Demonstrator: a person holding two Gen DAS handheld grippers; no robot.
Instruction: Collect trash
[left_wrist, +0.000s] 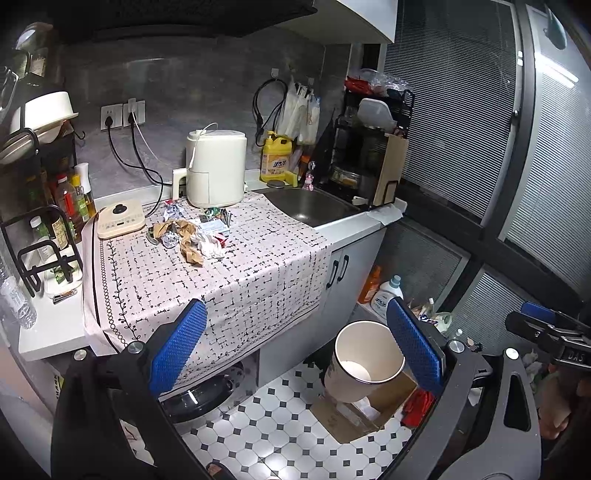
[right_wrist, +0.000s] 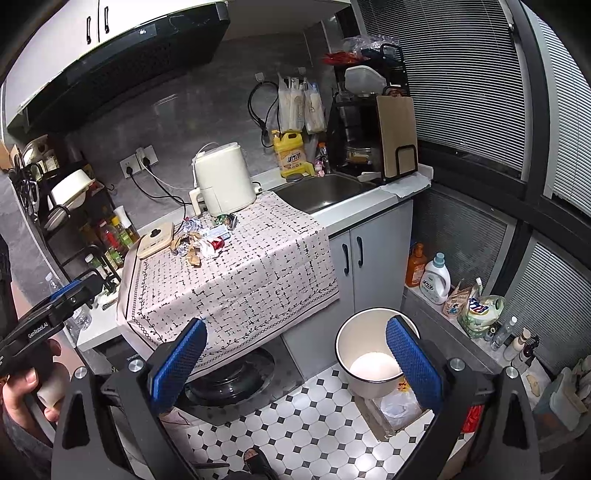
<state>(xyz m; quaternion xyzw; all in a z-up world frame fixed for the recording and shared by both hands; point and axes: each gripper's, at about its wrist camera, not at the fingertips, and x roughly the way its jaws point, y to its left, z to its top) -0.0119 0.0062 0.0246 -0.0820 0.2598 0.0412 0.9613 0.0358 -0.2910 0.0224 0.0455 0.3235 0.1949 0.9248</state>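
Right hand-held gripper (right_wrist: 295, 362) gapes above checkered floor (right_wrist: 314, 435) beside cloth-covered counter (right_wrist: 240, 280).

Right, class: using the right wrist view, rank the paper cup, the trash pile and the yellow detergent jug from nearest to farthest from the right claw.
1. Paper cup: beside the right claw's right finger, above the floor.
2. Trash pile: mid-counter, on the patterned cloth.
3. Yellow detergent jug: at the back wall, beside the sink.
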